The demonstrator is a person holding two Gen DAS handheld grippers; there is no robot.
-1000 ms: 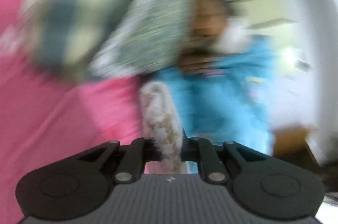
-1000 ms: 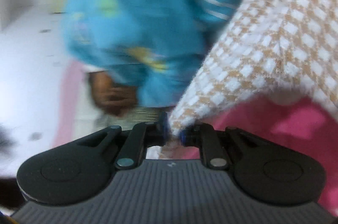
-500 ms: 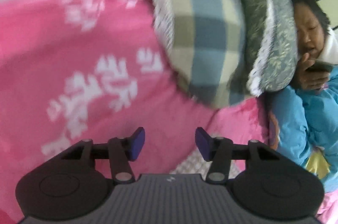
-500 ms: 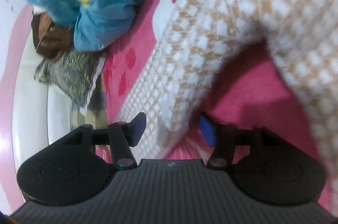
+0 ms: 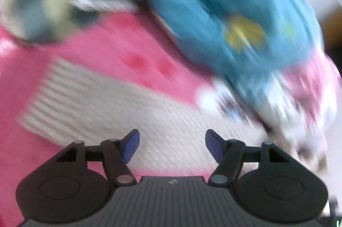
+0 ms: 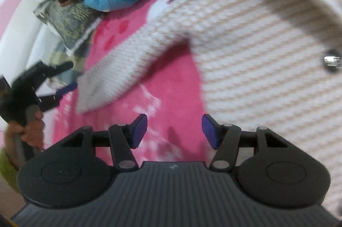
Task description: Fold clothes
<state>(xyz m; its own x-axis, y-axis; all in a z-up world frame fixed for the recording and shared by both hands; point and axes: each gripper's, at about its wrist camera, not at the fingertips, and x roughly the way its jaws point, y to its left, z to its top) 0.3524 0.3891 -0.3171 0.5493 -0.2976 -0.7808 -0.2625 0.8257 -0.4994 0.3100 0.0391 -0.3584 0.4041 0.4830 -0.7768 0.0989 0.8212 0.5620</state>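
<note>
My left tool [image 5: 172,146] wide, empty | my right tool [image 6: 174,130] wide, empty | checked sweater [image 6: 256,51] flat on pink bed [image 6: 171,81]

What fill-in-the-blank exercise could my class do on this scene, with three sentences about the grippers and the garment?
1. The right gripper is ____, with nothing between its fingers.
2. The cream knitted sweater lies on a ____ blanket.
3. The left gripper has its jaws ____ above the sweater.

Missing words: open; pink; open
</note>
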